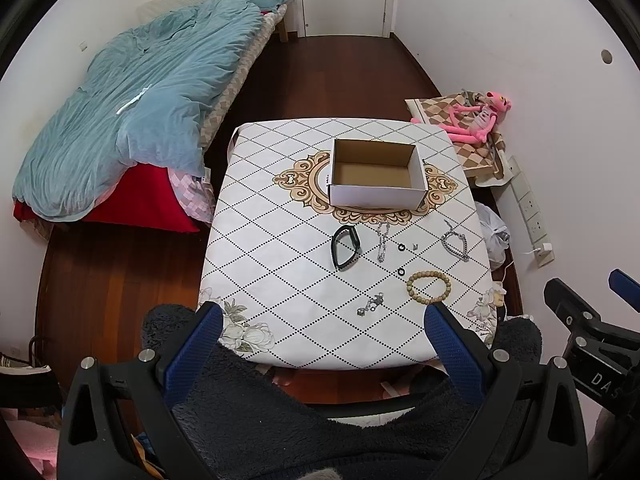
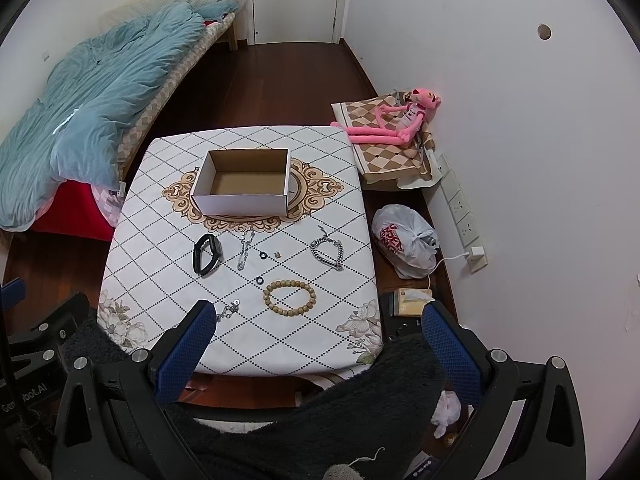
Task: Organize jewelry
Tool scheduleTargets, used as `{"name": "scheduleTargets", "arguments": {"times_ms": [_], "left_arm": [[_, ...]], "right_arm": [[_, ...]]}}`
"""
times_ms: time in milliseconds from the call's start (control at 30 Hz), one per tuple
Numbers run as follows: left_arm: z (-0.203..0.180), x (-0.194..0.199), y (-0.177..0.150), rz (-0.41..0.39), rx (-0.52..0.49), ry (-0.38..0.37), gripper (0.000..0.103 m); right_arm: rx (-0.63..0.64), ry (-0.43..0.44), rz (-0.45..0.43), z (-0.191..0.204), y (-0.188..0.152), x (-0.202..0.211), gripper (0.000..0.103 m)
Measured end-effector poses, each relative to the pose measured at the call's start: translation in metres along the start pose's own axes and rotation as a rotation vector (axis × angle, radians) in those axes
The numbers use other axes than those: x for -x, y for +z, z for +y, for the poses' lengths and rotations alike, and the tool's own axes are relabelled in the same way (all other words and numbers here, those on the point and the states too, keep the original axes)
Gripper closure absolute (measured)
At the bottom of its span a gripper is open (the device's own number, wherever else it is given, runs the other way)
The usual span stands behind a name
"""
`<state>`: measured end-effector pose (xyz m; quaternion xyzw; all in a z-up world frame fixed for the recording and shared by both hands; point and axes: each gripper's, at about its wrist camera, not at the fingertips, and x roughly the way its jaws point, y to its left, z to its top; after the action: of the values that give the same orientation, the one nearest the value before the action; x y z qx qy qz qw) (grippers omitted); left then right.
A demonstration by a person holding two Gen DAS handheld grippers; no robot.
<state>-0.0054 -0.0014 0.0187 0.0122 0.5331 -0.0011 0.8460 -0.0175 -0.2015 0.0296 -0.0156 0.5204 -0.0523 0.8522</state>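
Observation:
An open, empty cardboard box (image 1: 376,174) (image 2: 244,182) stands at the middle of the small table (image 1: 280,264) (image 2: 160,240). In front of it lie a black wristband (image 1: 345,246) (image 2: 206,255), a thin silver chain (image 1: 382,242) (image 2: 245,250), two small black rings (image 1: 401,247) (image 2: 263,256), a chunky silver bracelet (image 1: 456,242) (image 2: 328,251), a wooden bead bracelet (image 1: 429,289) (image 2: 289,299) and a small silver charm piece (image 1: 370,305) (image 2: 228,311). My left gripper (image 1: 324,312) and right gripper (image 2: 316,312) are both open and empty, held above the table's near edge.
A bed with a blue duvet (image 1: 132,108) lies to the left. A pink plush toy (image 2: 394,122) sits on a checked cushion at the right wall. A plastic bag (image 2: 406,240) and wall sockets (image 2: 460,208) are on the right. Dark fleece (image 1: 320,420) covers the foreground.

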Motion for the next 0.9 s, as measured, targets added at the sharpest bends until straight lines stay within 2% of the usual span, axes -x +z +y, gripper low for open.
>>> {"name": "scheduleTargets", "arguments": {"times_ms": [633, 800, 900], "left_arm": [[-0.001, -0.001, 0.0, -0.015, 0.004, -0.002, 0.0], [0.0, -0.026, 0.01, -0.04, 0.027, 0.053, 0.0], [0.002, -0.053, 0.017, -0.015, 0.025, 0.087, 0.0]], "right_arm": [[-0.011, 0.008, -0.006, -0.002, 0.004, 0.001, 0.0], [-0.057, -0.005, 0.001, -0.011, 0.011, -0.02, 0.0], [-0.084, -0.017, 0.028, -0.017, 0.015, -0.046, 0.0]]}}
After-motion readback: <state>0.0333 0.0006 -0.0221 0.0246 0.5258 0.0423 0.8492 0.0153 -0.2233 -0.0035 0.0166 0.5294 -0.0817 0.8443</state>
